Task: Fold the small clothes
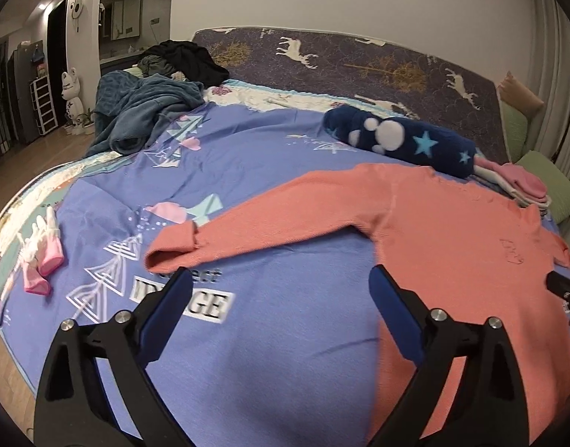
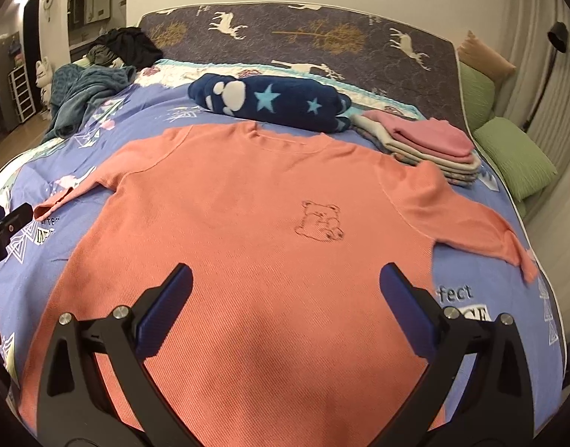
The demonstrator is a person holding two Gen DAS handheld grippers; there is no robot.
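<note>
Dim warm light, fisheye-bent edges, slight blur.

Left wrist view chops off the right side of the salmon-pink long-sleeved knit top [image 1: 452,231], and the black-on-white printed lettering on the lilac bedsheet [image 1: 195,301] is part covered by a gripper finger and too smeared to read. In the right wrist view the top's hem sits behind the gripper. That pile of dark crumpled clothes [image 2: 128,46] at the far corner is too small to sort out.
</note>
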